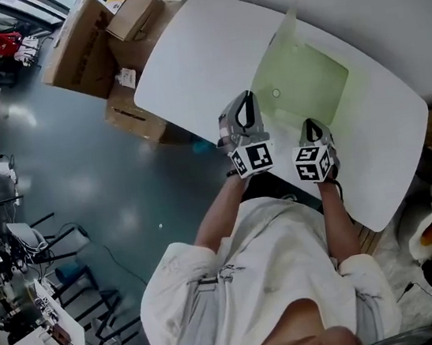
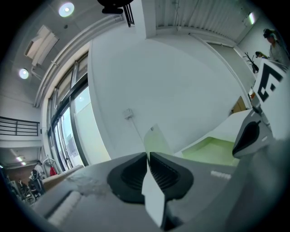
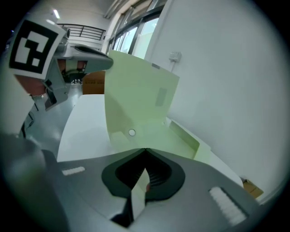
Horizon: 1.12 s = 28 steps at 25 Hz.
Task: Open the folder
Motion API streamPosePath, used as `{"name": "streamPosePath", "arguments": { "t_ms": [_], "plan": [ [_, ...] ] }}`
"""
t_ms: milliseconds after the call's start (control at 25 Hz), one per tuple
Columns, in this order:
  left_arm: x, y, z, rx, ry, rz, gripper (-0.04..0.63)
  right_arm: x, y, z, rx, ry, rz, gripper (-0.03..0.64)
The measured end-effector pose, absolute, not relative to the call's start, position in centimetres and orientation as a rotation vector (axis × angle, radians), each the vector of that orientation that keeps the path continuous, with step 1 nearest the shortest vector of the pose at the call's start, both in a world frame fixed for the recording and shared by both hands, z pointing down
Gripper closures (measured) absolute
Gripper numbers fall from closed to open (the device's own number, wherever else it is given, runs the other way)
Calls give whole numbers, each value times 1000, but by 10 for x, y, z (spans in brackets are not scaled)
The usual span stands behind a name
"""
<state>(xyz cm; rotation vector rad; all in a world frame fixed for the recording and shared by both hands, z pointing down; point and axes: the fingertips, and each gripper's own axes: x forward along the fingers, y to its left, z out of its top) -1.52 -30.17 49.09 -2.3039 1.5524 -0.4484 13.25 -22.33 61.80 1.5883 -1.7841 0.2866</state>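
1. White-shirted person [image 1: 255, 282] is seen nearest, bent over the white tabletop [image 1: 198, 43].
2. On that tabletop the pale green folder [image 1: 307, 83] is laid, with its cover [image 3: 136, 90] lifted upright; the opening step is judged to be well under way.
3. The cover's edge is pinched by the closed fingers of the left gripper [image 2: 148, 156]. The right gripper [image 3: 145, 150] is held over the folder's base, fingers pressed together on nothing.
4. Next, the cover would need to be swung fully back and laid flat.
5. No brand or writing can be read; only square markers are seen on the gripper cubes [image 1: 251, 157].
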Motion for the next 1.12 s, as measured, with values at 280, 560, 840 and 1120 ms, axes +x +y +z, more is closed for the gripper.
{"name": "streamPosePath", "arguments": {
  "t_ms": [280, 560, 840, 1120],
  "plan": [
    [-31, -316, 499, -2271, 1599, -482, 574, 101, -246, 641, 1471, -1819, 305, 615],
    [-50, -330, 505, -2210, 1661, -531, 539, 101, -245, 650, 1434, -1812, 328, 615],
    [-70, -347, 520, -2134, 1705, -624, 489, 103, -241, 651, 1432, -1813, 331, 615],
    [-95, -365, 545, -2074, 1766, -718, 465, 105, -242, 650, 1421, -1828, 363, 615]
  ]
}}
